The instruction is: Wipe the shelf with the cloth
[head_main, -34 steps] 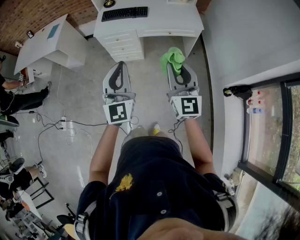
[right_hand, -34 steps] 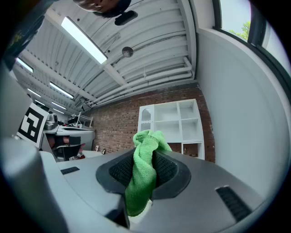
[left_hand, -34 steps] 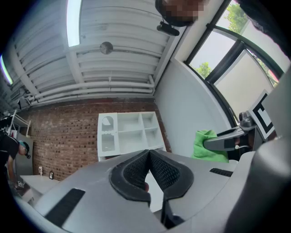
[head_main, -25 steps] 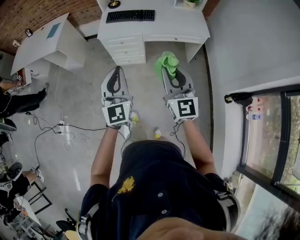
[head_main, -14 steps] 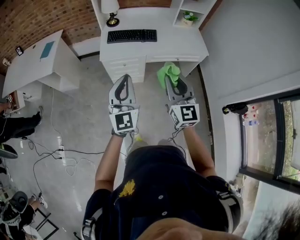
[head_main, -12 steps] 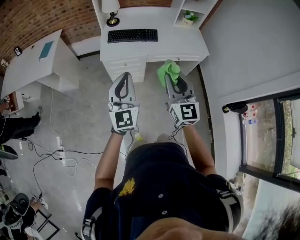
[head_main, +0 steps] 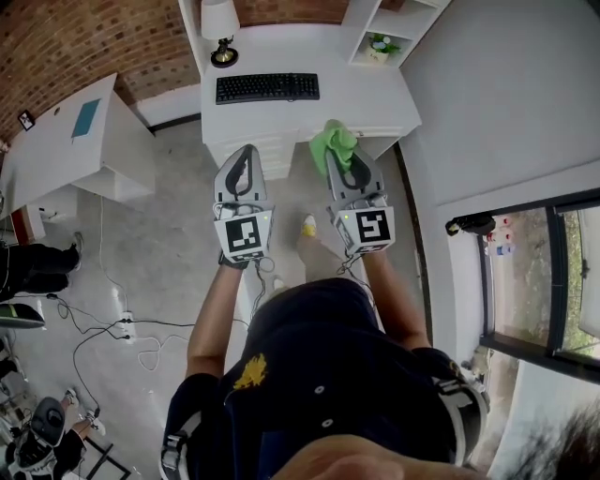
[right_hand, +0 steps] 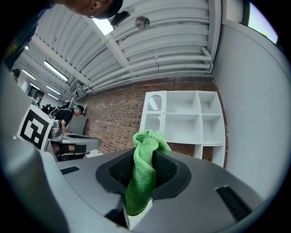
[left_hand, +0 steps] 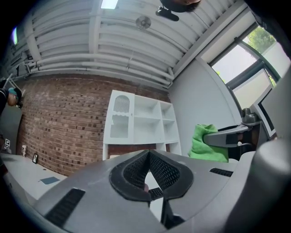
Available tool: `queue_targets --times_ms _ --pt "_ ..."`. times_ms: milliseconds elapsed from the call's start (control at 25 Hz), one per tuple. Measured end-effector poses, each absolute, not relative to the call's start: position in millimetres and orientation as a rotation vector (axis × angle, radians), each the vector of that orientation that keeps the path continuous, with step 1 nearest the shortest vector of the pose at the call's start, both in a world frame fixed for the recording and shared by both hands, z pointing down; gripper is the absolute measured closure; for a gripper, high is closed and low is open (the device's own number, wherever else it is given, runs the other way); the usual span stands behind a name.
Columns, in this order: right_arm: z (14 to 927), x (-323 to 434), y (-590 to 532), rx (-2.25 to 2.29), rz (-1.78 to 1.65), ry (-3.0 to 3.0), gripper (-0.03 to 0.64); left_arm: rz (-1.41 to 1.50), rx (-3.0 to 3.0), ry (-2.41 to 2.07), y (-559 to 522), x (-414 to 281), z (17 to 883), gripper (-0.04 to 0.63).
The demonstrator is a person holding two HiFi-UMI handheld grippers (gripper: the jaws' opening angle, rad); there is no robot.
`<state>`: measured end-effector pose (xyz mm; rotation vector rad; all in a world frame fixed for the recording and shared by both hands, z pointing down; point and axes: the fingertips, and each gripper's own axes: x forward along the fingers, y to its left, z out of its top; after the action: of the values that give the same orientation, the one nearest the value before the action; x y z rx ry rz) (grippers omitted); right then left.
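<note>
My right gripper [head_main: 341, 157] is shut on a bright green cloth [head_main: 333, 142], which bunches up above the jaw tips. In the right gripper view the cloth [right_hand: 142, 172] hangs squeezed between the two black pads [right_hand: 166, 169]. Ahead of it a white shelf unit [right_hand: 184, 122] with open compartments stands against a brick wall. My left gripper [head_main: 246, 153] is held level beside the right one, shut with nothing in it. The left gripper view shows the same shelf [left_hand: 142, 126] ahead and the cloth [left_hand: 205, 143] off to the right. Both grippers are well short of the shelf.
A white desk [head_main: 375, 89] stands just ahead, carrying a black keyboard [head_main: 267, 87] and a lamp [head_main: 220, 23]. The shelf unit [head_main: 398, 19] on its right end holds a small plant [head_main: 380, 44]. A second white table [head_main: 66, 131] is at the left, with cables [head_main: 122, 328] on the floor.
The person has walked forward: the desk and shelf have come closer and further into view. Both grippers keep their pose, and the cloth stays in the right one.
</note>
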<state>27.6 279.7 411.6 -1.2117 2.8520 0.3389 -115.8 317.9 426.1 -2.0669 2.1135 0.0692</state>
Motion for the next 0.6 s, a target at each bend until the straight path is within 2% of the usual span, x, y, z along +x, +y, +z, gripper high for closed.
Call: queue_targets --times_ms 600 --pt "426.7 -10.6 45.2 -1.034 0.166 2.824 0.532 -0.122 -2.002 2.182 98.3 -145.8 420.8 0.577"
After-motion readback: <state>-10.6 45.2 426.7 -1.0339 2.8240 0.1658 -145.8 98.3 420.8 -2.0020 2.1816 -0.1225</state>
